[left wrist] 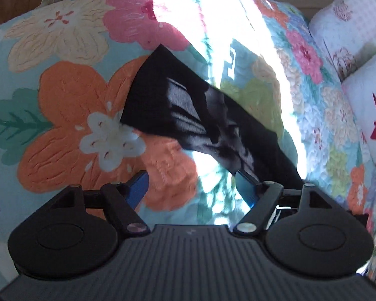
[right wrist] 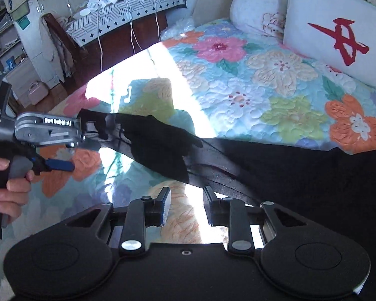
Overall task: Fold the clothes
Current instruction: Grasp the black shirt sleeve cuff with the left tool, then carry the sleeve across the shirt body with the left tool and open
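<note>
- A black garment [right wrist: 275, 165] lies across the floral quilt [right wrist: 250, 75] on the bed; the bulk sits on the right of the right wrist view and a narrower length, perhaps a sleeve or leg, stretches left toward the left gripper [right wrist: 70, 148]
- Left gripper: in its own view the 2 blue fingers [left wrist: 137, 188] stand well apart, and the cloth [left wrist: 188, 115] crosses past the right one; whether it is pinched there I cannot tell
- Right gripper [right wrist: 186, 205]: fingers partly open, nothing between them, poised just short of the cloth's near edge
- Judged step: early, spreading or straightening the piece before the first fold
- Next move calls for a firm grip on an edge or corner with each gripper, then pulling the cloth flat
- Hard to read: a glaring band of sunlight washes out the quilt and cloth, black on black hides seams and edges, and the garment's right end runs out of view, so its type is uncertain
</note>
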`<action>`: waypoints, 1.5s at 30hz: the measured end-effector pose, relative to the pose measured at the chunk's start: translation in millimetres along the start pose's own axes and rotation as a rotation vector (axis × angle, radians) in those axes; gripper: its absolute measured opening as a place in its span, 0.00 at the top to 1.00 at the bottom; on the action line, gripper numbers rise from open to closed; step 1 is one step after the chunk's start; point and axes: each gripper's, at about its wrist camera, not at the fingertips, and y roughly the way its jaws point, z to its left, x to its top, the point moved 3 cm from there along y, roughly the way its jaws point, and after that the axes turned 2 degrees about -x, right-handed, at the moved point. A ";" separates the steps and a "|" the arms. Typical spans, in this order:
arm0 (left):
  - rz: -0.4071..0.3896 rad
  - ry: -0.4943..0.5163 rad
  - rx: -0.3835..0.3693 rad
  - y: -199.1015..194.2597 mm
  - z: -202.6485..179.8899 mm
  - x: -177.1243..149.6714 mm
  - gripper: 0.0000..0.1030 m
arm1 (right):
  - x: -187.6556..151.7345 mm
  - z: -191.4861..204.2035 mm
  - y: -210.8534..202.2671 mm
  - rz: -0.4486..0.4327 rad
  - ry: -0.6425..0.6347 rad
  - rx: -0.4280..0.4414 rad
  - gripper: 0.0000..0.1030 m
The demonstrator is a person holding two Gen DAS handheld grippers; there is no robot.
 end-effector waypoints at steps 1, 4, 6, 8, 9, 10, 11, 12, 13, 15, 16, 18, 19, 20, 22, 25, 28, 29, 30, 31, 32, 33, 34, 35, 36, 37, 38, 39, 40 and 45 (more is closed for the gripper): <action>-0.013 -0.014 -0.012 5.2 -0.3 2.2 0.22 | -0.9 1.1 7.2 0.006 -0.022 -0.010 0.64; -0.062 -0.036 -0.026 15.2 -3.1 7.4 0.21 | -2.7 5.8 28.3 0.026 -0.102 -0.053 0.56; -0.084 -0.037 -0.018 23.3 -5.2 8.1 0.19 | -3.4 9.9 39.7 0.037 -0.142 -0.066 0.55; -0.115 -0.015 -0.003 25.5 -9.7 7.8 0.19 | -2.9 13.8 50.2 0.038 -0.180 -0.074 0.54; -0.131 0.005 0.016 26.0 -12.2 7.6 0.29 | -2.5 16.1 54.7 0.036 -0.197 -0.079 0.53; -0.151 0.032 0.048 25.7 -14.3 7.2 0.52 | -2.0 18.9 58.3 0.031 -0.216 -0.086 0.49; -0.174 0.067 0.078 26.1 -16.5 6.8 0.62 | -1.6 22.1 62.0 0.027 -0.239 -0.098 0.46; -0.187 0.090 0.083 27.4 -17.5 6.7 0.83 | -1.3 25.7 66.0 0.026 -0.266 -0.110 0.45; -0.190 0.095 0.072 28.9 -17.2 6.8 0.93 | -1.4 28.9 70.8 0.025 -0.294 -0.120 0.41; -0.198 0.099 0.063 28.7 -17.2 7.3 0.95 | -1.8 31.0 82.3 0.020 -0.343 -0.143 0.41; -0.207 0.113 0.065 26.7 -19.5 6.9 0.96 | -1.6 30.7 86.3 0.013 -0.354 -0.148 0.41; -0.232 0.145 0.070 20.7 -26.0 5.1 0.96 | -0.3 27.3 88.4 -0.010 -0.340 -0.139 0.52; -0.249 0.167 0.073 15.7 -30.4 3.2 0.96 | 1.0 24.0 86.0 -0.017 -0.308 -0.124 0.97; -0.262 0.187 0.069 9.5 -35.6 1.2 0.97 | 2.4 20.4 80.2 -0.028 -0.266 -0.105 0.97; -0.284 0.210 0.033 -4.0 -46.9 -2.3 0.97 | 4.5 12.4 62.6 -0.072 -0.178 -0.070 0.97; -0.299 0.253 -0.033 -25.8 -73.8 -10.7 0.97 | 1.4 -5.8 38.6 -0.073 -0.050 -0.030 0.87; -0.322 0.339 -0.105 -47.9 -108.9 -30.7 0.97 | -11.7 -33.9 10.7 -0.059 0.093 -0.013 0.49; -0.325 0.376 -0.136 -55.4 -123.4 -40.7 0.97 | -18.5 -44.1 -2.7 -0.065 0.131 0.001 0.49; -0.321 0.408 -0.168 -61.2 -136.4 -50.7 0.97 | -26.0 -54.6 -16.2 -0.062 0.164 0.012 0.49; -0.315 0.436 -0.200 -66.5 -148.3 -60.3 0.97 | -34.0 -65.4 -29.7 -0.055 0.195 0.016 0.48; -0.304 0.468 -0.236 -71.9 -162.3 -72.1 0.97 | -42.0 -76.3 -43.2 -0.048 0.226 0.021 0.47; -0.299 0.497 -0.267 -76.2 -174.2 -82.8 0.97 | -50.0 -87.6 -56.6 -0.041 0.253 0.021 0.47; -0.293 0.522 -0.301 -80.0 -186.8 -93.3 0.97 | -57.3 -100.1 -70.0 -0.039 0.277 0.013 0.47; -0.287 0.548 -0.336 -83.7 -200.1 -104.0 0.97 | -63.2 -113.4 -83.2 -0.040 0.303 -0.001 0.47; -0.272 0.568 -0.376 -84.9 -214.1 -115.4 0.97 | -67.5 -126.8 -95.8 -0.041 0.327 -0.022 0.47; -0.254 0.582 -0.412 -85.8 -226.8 -125.2 0.97 | -71.1 -139.2 -108.4 -0.044 0.346 -0.047 0.47; -0.233 0.598 -0.453 -86.8 -241.2 -137.6 0.97 | -74.6 -150.9 -121.4 -0.048 0.361 -0.075 0.46; -0.219 0.618 -0.485 -87.9 -252.6 -150.4 0.97 | -78.7 -161.7 -134.1 -0.051 0.372 -0.097 0.46; -0.206 0.644 -0.512 -88.7 -265.7 -163.6 0.97 | -83.6 -171.3 -146.2 -0.053 0.378 -0.113 0.45; -0.081 0.801 -0.640 -85.3 -326.5 -244.5 0.97 | -109.2 -214.6 -190.4 -0.082 0.351 -0.187 0.43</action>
